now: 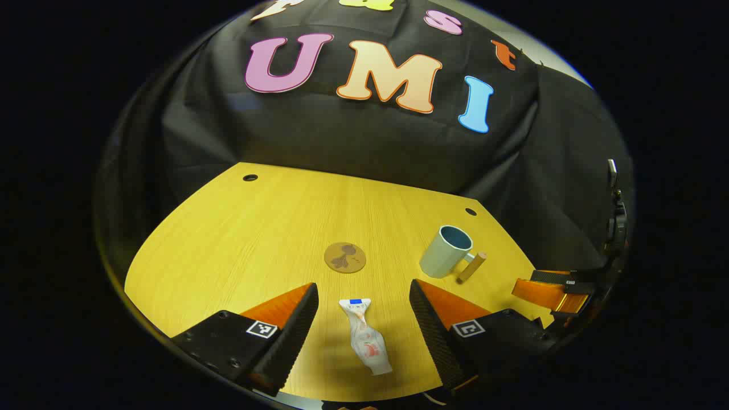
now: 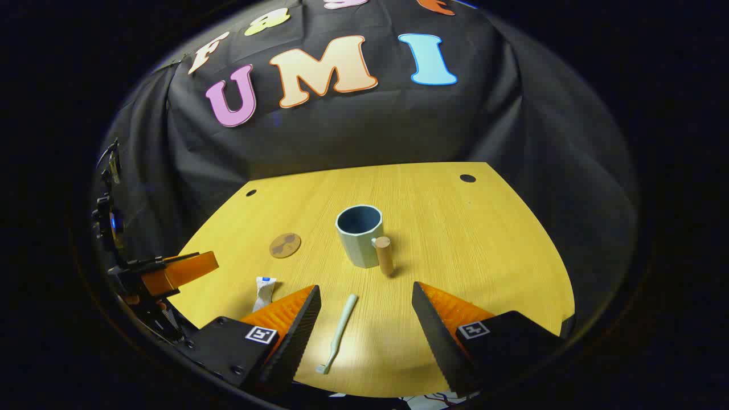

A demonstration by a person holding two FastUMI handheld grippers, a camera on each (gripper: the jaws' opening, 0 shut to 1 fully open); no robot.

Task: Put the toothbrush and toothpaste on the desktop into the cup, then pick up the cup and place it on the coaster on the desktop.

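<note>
In the left gripper view a white toothpaste tube (image 1: 364, 336) lies flat on the yellow desktop (image 1: 239, 239), between the spread fingers of my open left gripper (image 1: 363, 304). Beyond it sits a round brown coaster (image 1: 344, 257); a pale mug (image 1: 447, 251) with a wooden handle stands to the right. In the right gripper view a pale toothbrush (image 2: 339, 332) lies on the desktop (image 2: 484, 245) between the fingers of my open right gripper (image 2: 365, 304), closer to its left finger. The mug (image 2: 360, 235) stands upright just ahead, with the coaster (image 2: 285, 245) and toothpaste (image 2: 264, 291) to the left.
The other gripper (image 1: 561, 287) hovers at the desk's right edge in the left gripper view, and likewise the other gripper (image 2: 165, 273) is at the left edge in the right gripper view. Two cable holes (image 2: 467, 178) mark the desk's back corners. Black cloth hangs behind.
</note>
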